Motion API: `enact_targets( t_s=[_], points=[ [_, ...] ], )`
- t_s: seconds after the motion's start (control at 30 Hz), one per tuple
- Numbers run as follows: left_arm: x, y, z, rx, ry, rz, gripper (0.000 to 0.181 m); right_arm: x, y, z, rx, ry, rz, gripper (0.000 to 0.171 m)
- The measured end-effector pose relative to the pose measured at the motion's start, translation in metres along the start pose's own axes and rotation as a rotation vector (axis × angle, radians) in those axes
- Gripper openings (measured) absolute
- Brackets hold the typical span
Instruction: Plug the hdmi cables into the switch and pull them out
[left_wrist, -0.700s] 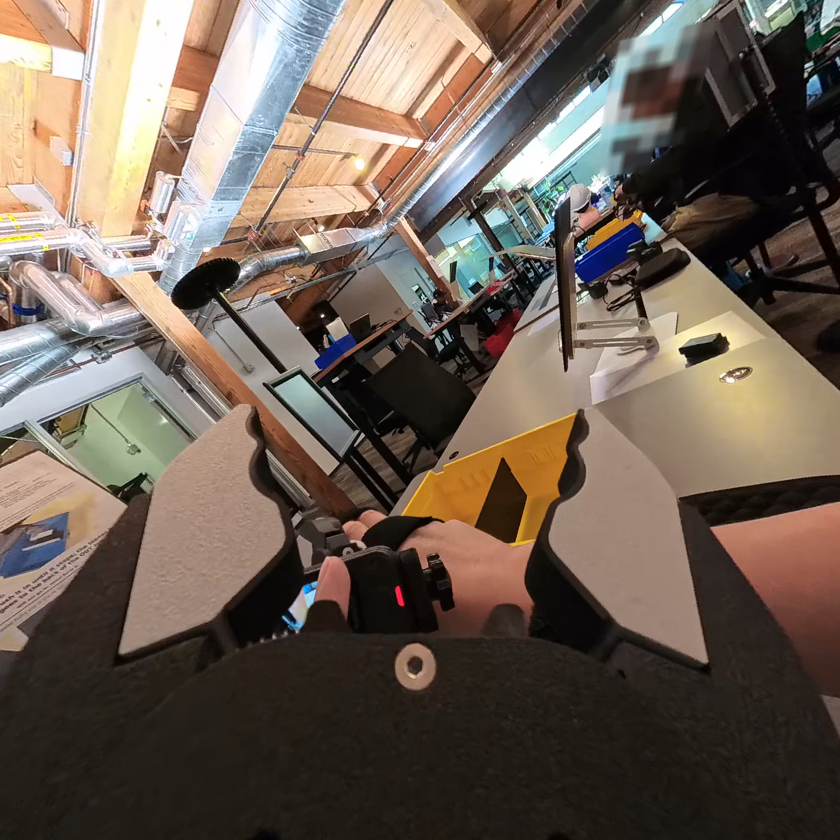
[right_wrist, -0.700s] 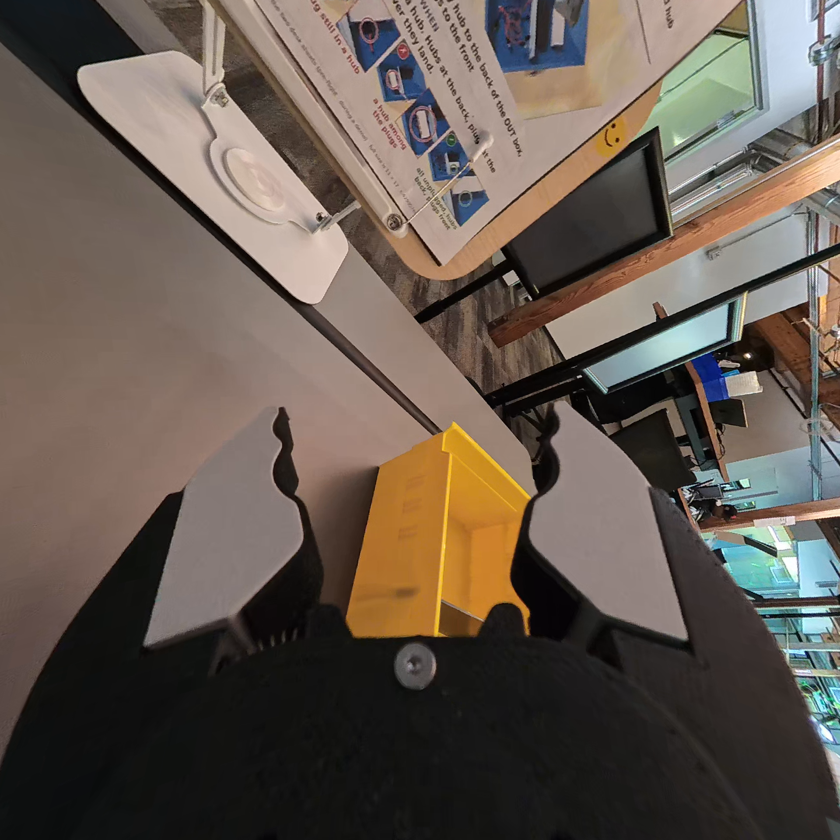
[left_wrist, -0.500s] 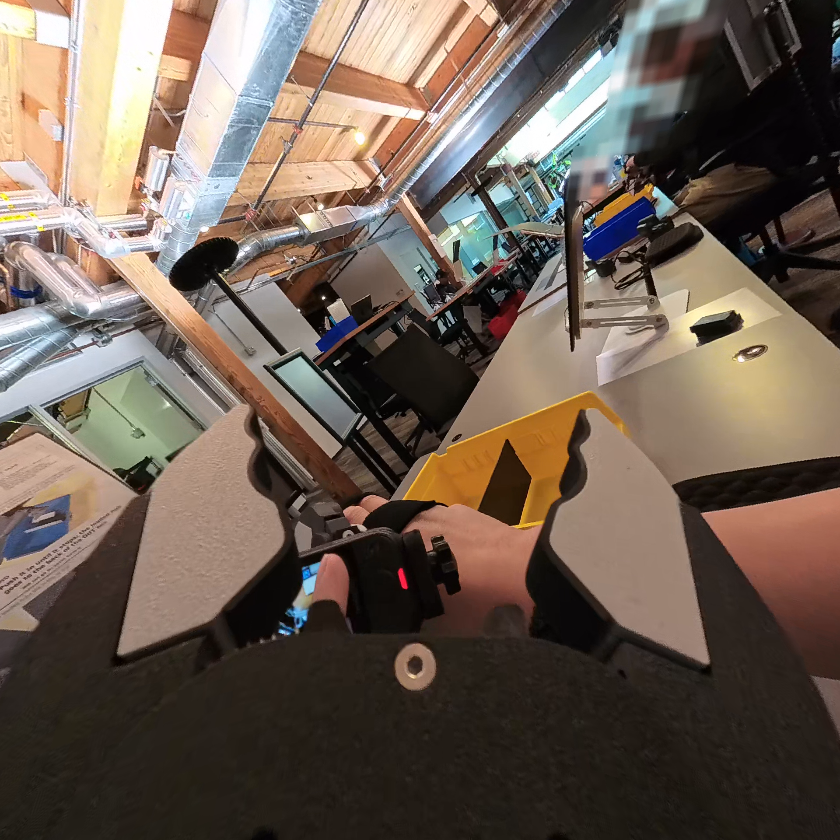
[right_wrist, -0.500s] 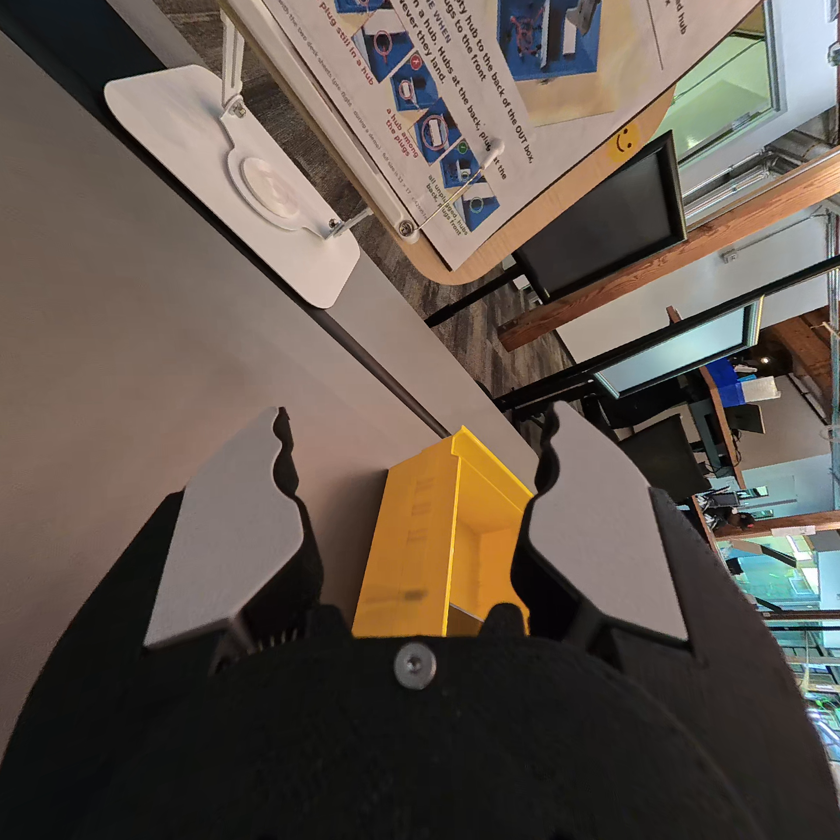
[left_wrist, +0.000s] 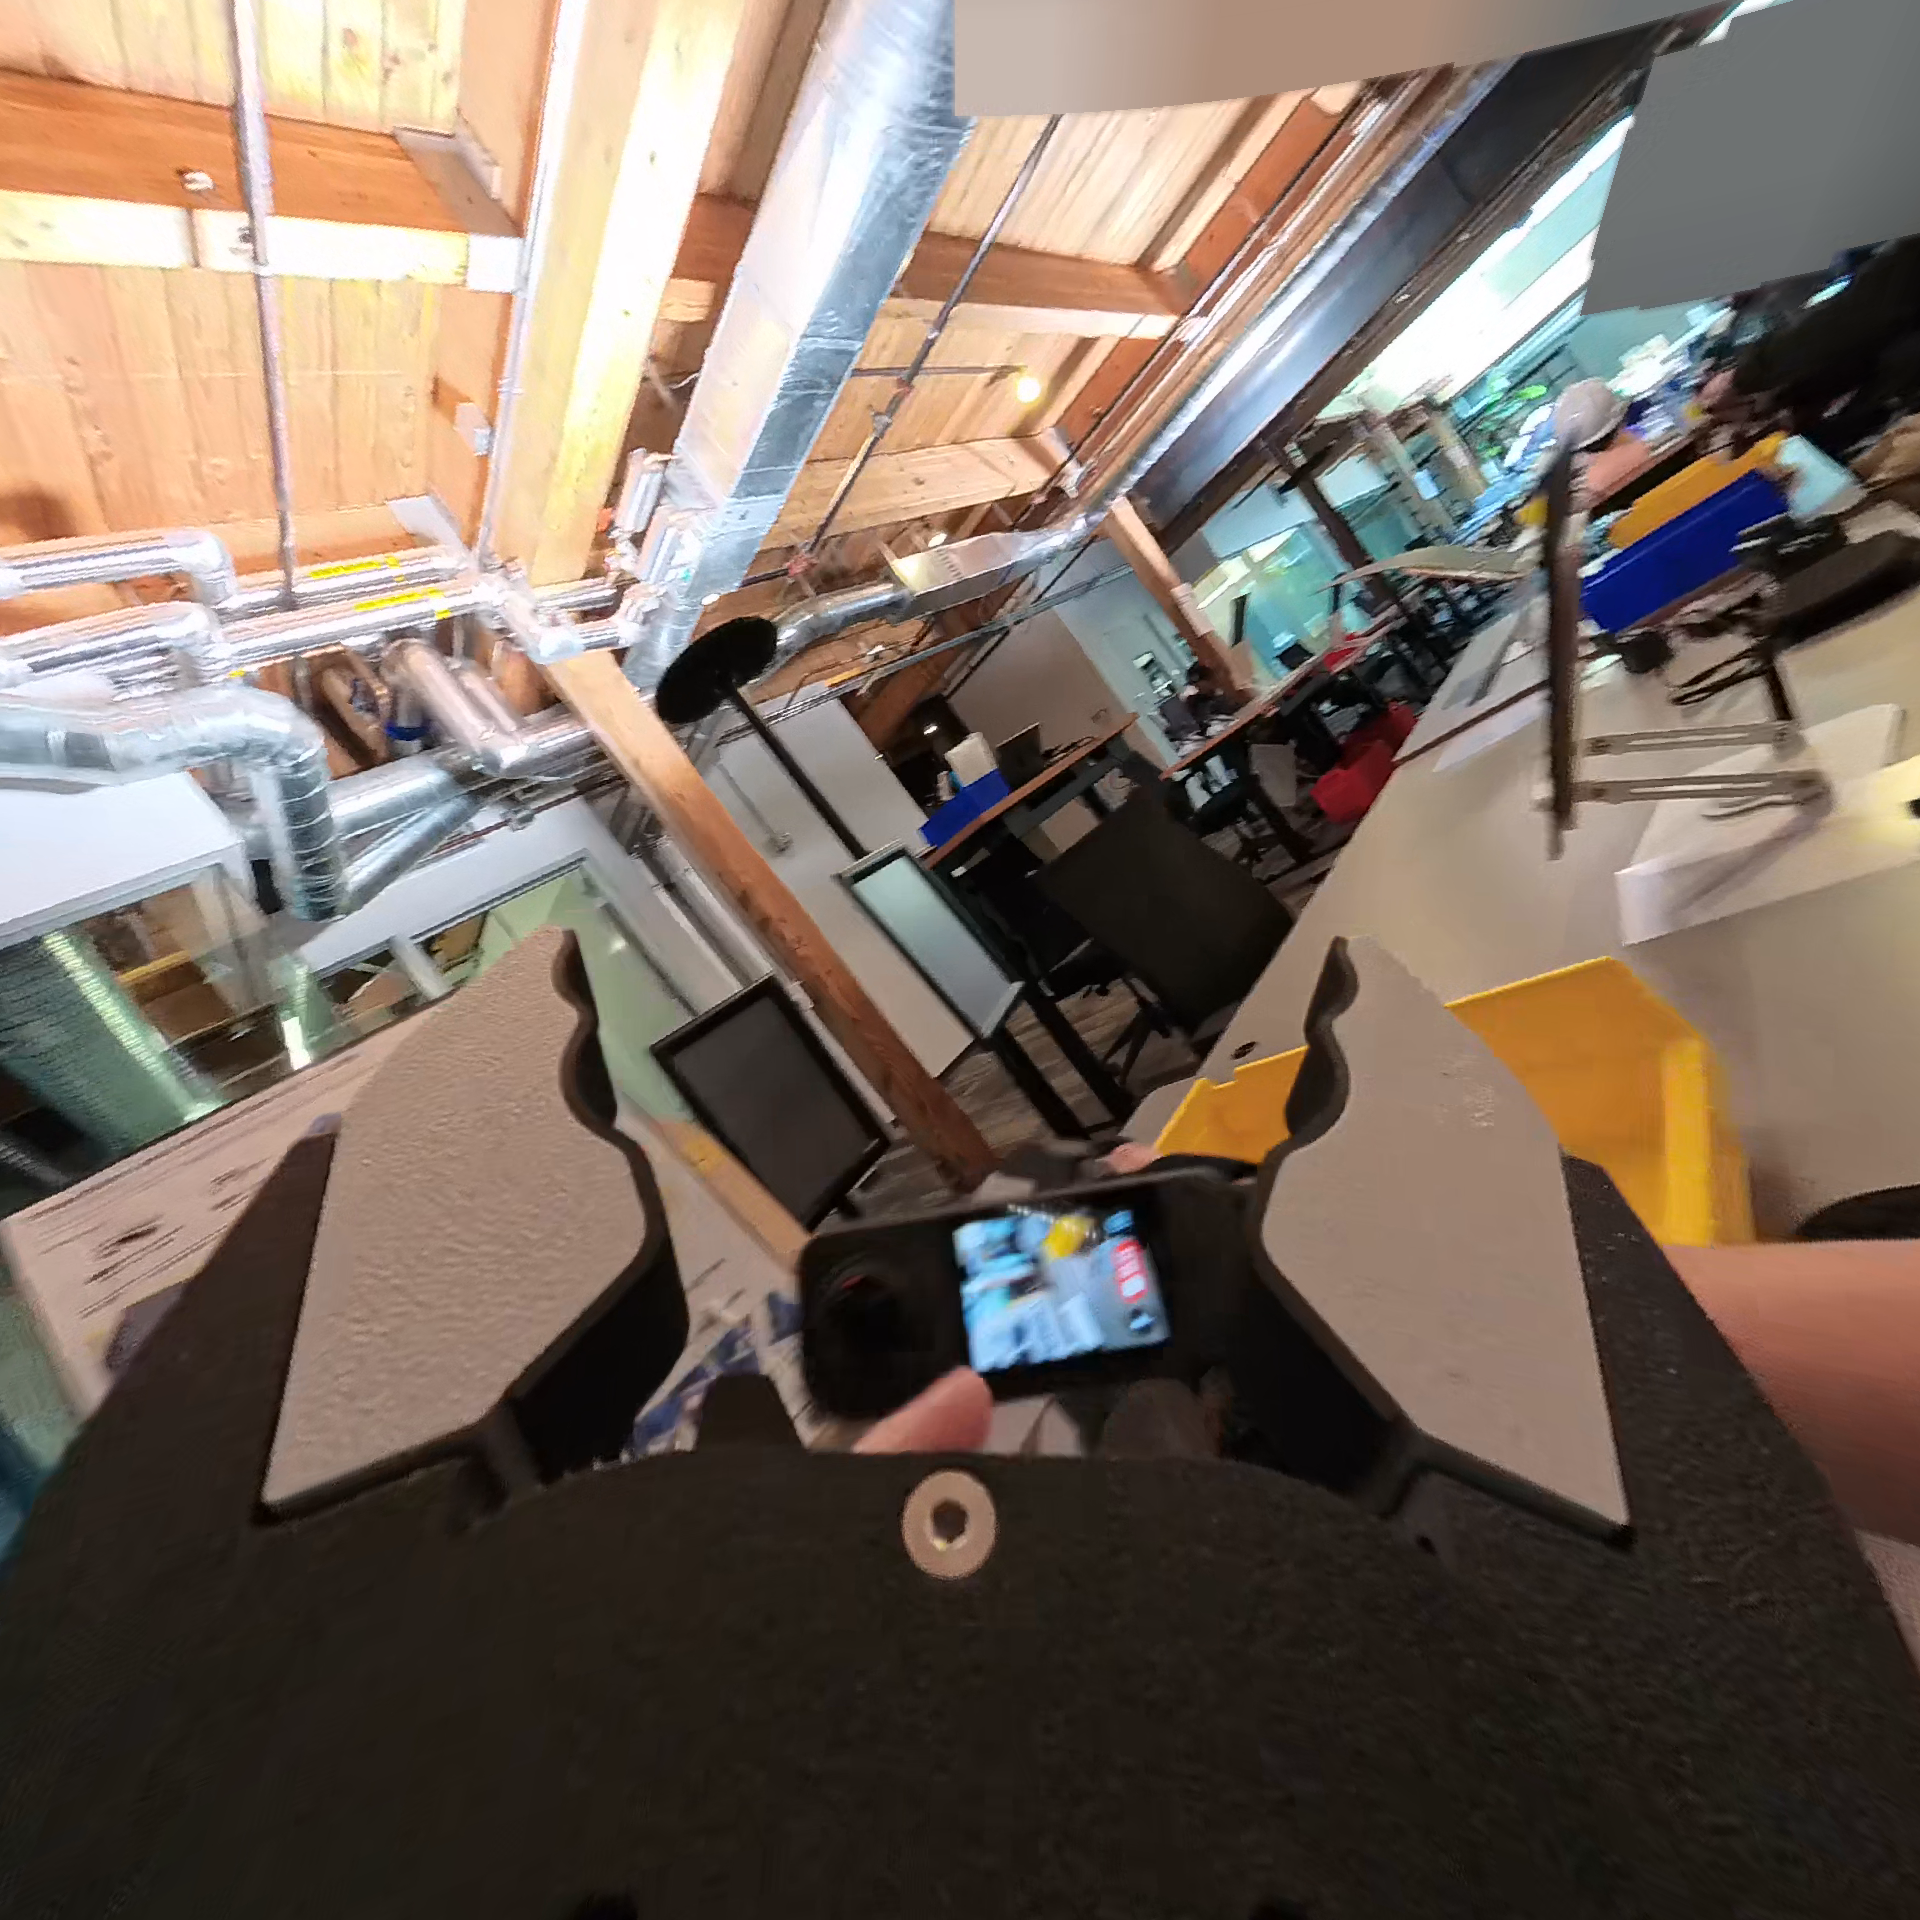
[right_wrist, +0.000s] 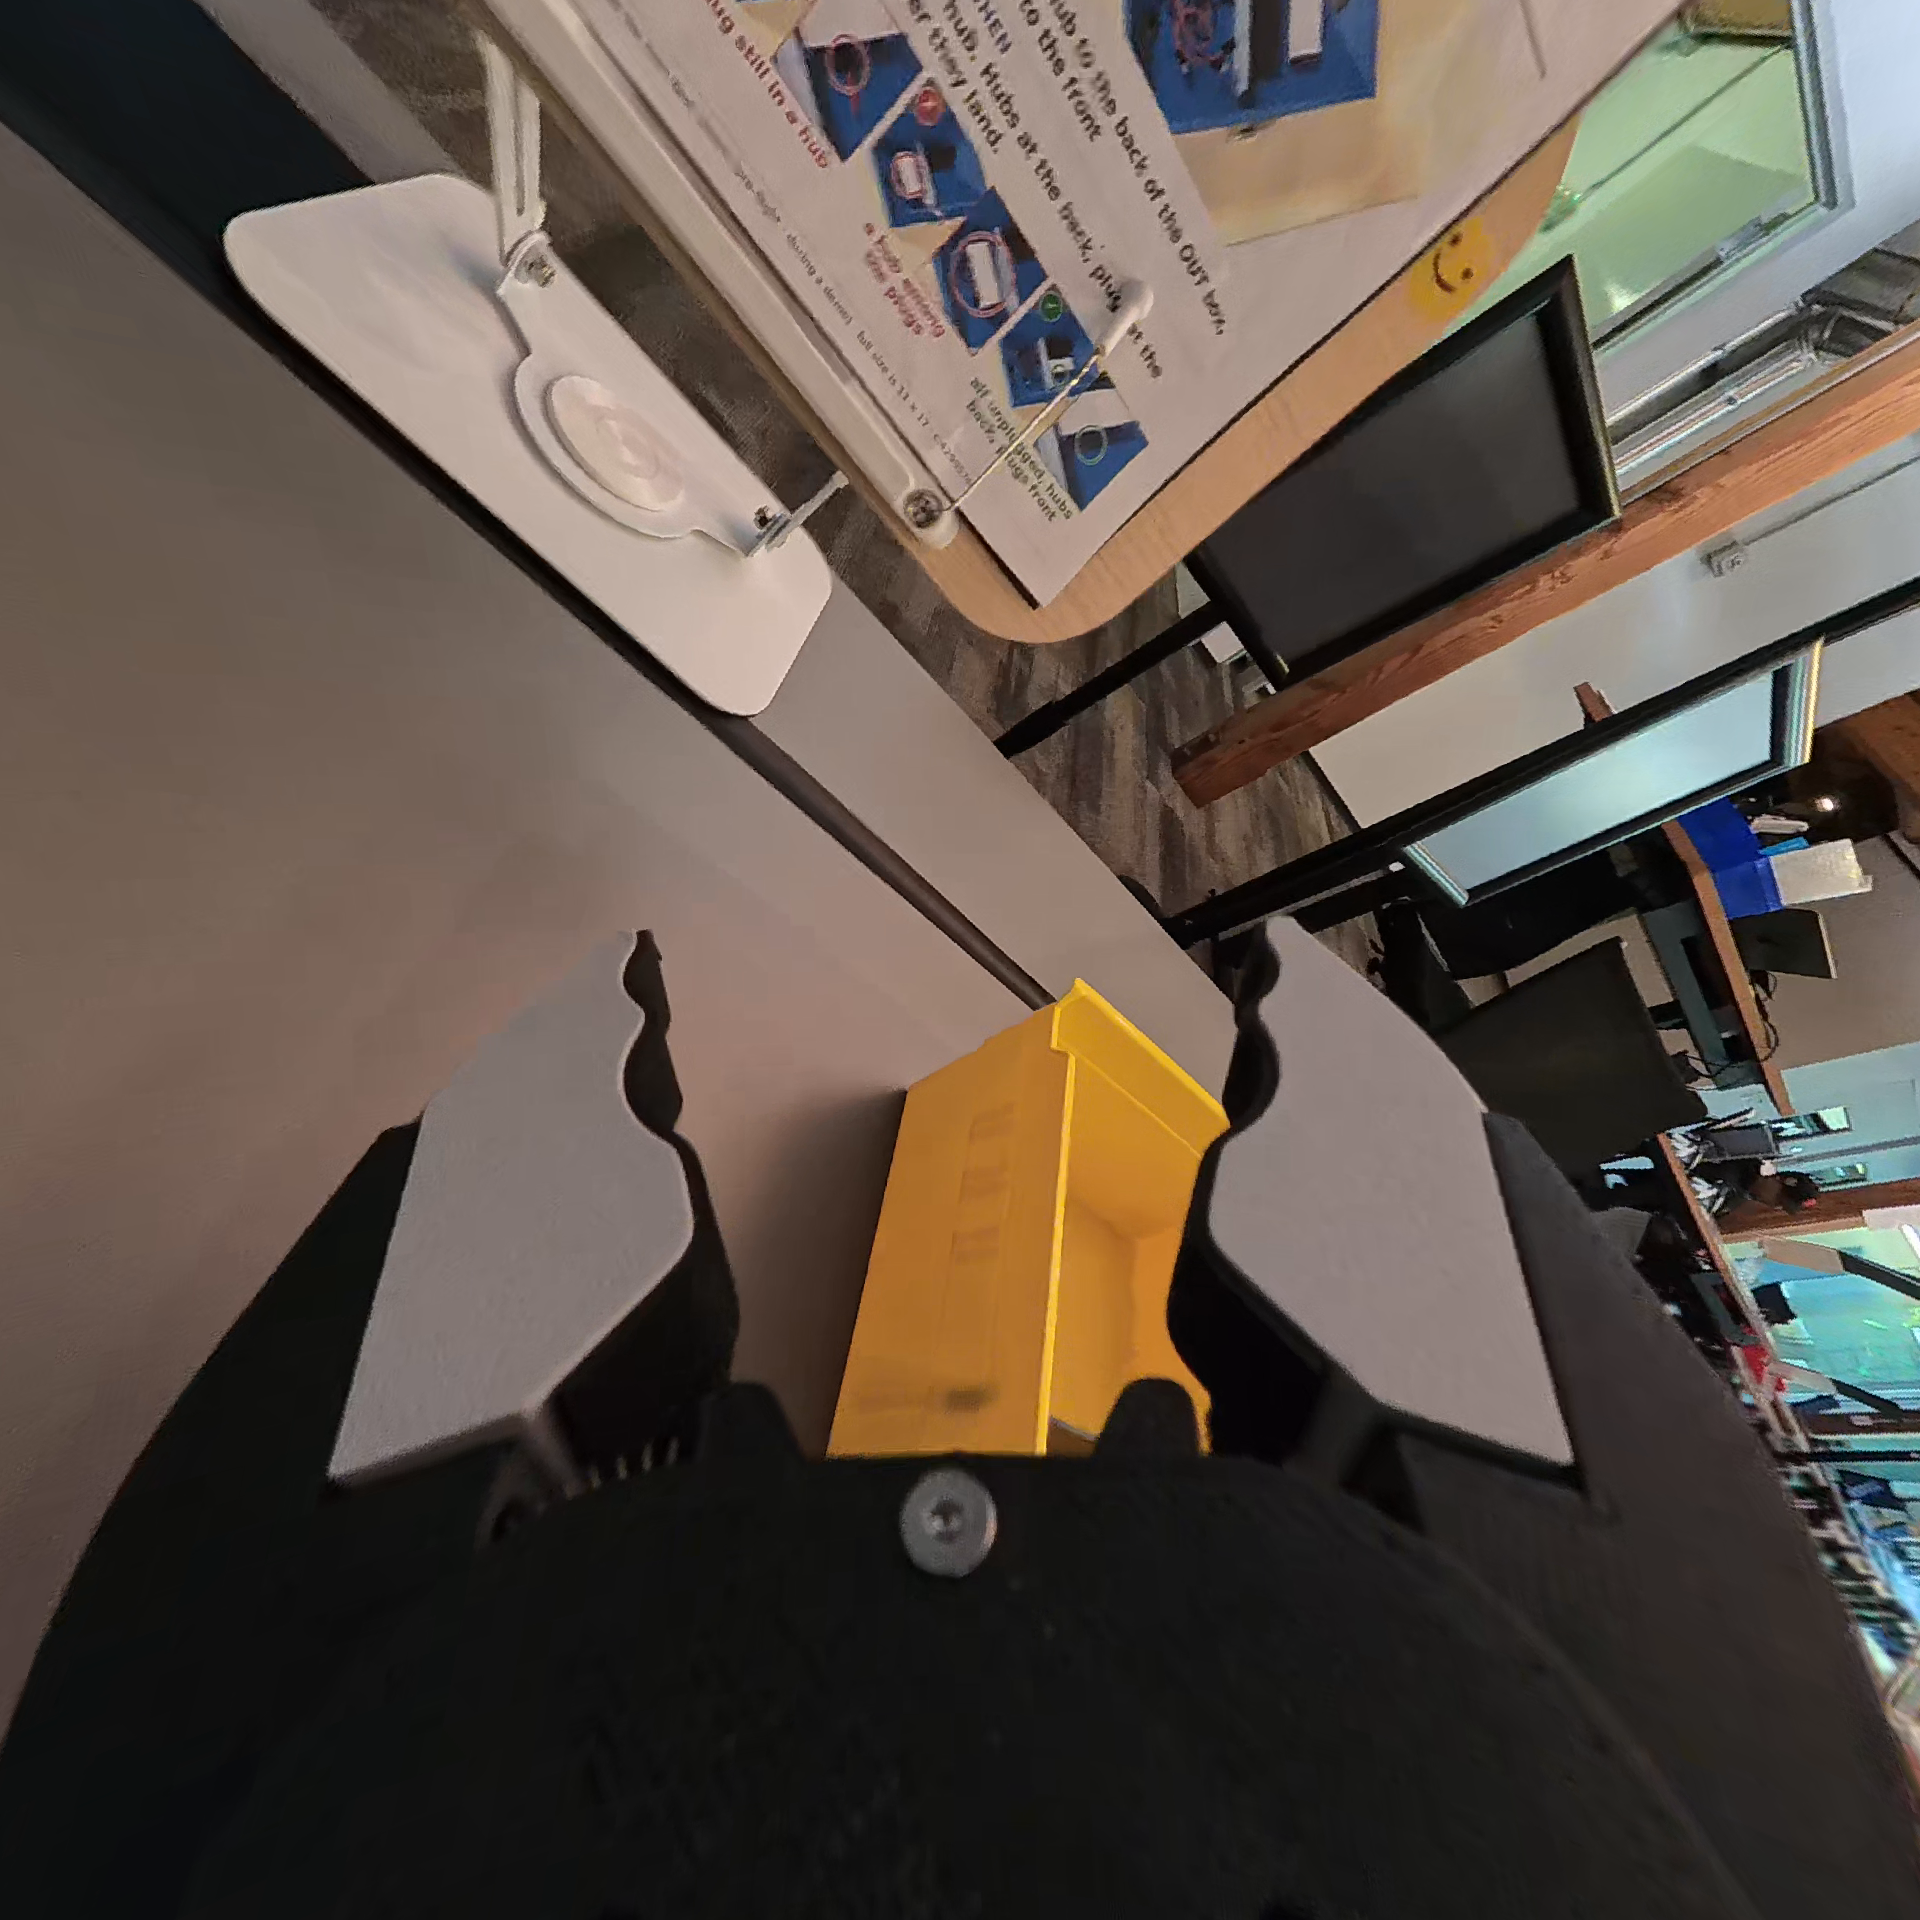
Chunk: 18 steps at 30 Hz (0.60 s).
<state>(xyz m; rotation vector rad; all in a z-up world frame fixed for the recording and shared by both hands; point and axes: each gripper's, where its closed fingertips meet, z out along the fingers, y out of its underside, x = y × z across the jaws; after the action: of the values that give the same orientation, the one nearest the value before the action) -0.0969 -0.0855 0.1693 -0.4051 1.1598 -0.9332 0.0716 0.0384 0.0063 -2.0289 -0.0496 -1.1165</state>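
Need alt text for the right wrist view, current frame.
The open, empty right gripper points at a yellow plastic bin standing on a grey table. Farther along the table, a white stand base holds a tilted instruction sheet, with dark monitors and desks beyond. No HDMI cable or switch is visible.

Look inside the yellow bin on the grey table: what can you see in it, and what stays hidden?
The yellow bin shows bare yellow inner walls; no cable or switch shows. The open right gripper covers its lower part, so what lies there cannot be told.
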Motion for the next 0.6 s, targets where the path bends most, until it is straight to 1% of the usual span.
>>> enact_targets(
  t_s=[0.07, 0.1, 0.2, 0.27, 0.33, 0.4, 0.47, 0.53, 0.6],
  points=[
    [-0.032, 0.016, -0.006, -0.043, -0.103, -0.013, 0.121, 0.011, 0.004, 0.007, 0.028, 0.036, 0.034, 0.104],
    [-0.048, 0.030, -0.009, -0.085, -0.153, -0.038, 0.119, 0.016, 0.007, 0.012, 0.041, 0.052, 0.057, 0.104],
    [-0.092, 0.083, -0.023, -0.280, -0.294, -0.139, 0.115, 0.028, 0.019, 0.023, 0.051, 0.075, 0.121, 0.104],
    [-0.115, 0.120, -0.038, -0.421, -0.392, -0.216, 0.104, 0.037, 0.022, 0.024, 0.065, 0.093, 0.155, 0.104],
    [-0.121, 0.153, -0.049, -0.550, -0.423, -0.301, 0.096, 0.045, 0.018, 0.018, 0.098, 0.095, 0.194, 0.102],
    [-0.122, 0.178, -0.057, -0.654, -0.446, -0.325, 0.085, 0.053, 0.011, 0.010, 0.144, 0.103, 0.239, 0.102],
    [-0.122, 0.195, -0.062, -0.728, -0.477, -0.275, 0.076, 0.062, 0.001, -0.001, 0.206, 0.133, 0.276, 0.102],
    [-0.120, 0.210, -0.067, -0.813, -0.500, -0.214, 0.073, 0.067, -0.009, -0.013, 0.261, 0.149, 0.291, 0.102],
    [-0.116, 0.221, -0.068, -0.864, -0.511, -0.198, 0.070, 0.072, -0.020, -0.027, 0.317, 0.160, 0.301, 0.100]
  ],
)
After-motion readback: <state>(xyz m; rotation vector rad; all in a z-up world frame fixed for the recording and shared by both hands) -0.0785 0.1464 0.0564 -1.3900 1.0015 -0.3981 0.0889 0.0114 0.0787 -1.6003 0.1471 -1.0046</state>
